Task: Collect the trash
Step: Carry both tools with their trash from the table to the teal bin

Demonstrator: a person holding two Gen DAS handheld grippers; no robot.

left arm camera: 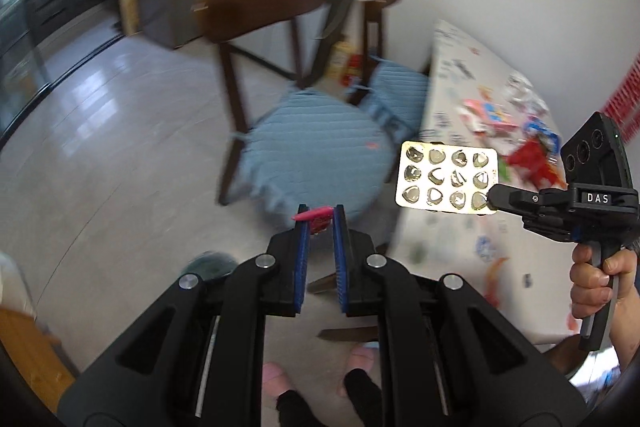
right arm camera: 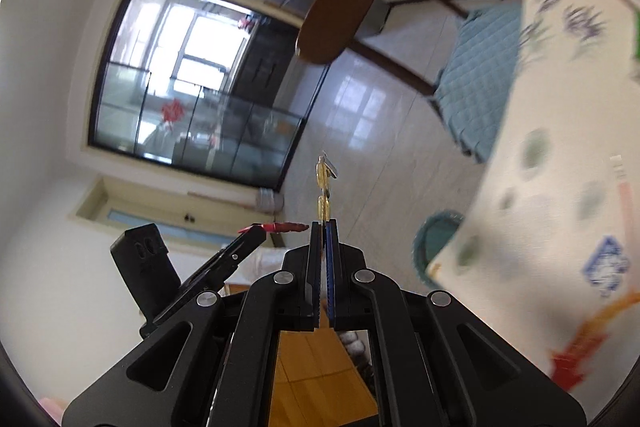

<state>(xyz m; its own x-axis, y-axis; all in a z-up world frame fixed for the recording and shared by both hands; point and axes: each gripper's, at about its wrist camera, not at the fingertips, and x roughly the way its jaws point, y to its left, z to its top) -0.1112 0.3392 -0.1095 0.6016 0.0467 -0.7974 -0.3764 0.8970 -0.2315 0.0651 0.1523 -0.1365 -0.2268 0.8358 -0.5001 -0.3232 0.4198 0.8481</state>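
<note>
Both grippers hold trash, mid-frame.
Right gripper (left arm camera: 489, 201), marked "DAS", pinches blister pack (left arm camera: 447, 179), long axis horizontal; left gripper (left arm camera: 320, 217) clamps red wrapper (left arm camera: 314, 215).

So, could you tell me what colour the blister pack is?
Gold, with silvery burst pockets; the blister pack shows best in the left wrist view.

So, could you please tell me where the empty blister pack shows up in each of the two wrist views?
Left wrist view: the blister pack is right of centre, seen flat-on, pinched at its lower right corner by the right gripper.
Right wrist view: the blister pack is at centre, seen edge-on, rising from the closed fingertips.
Shared landmark: the blue chair cushion.
</note>
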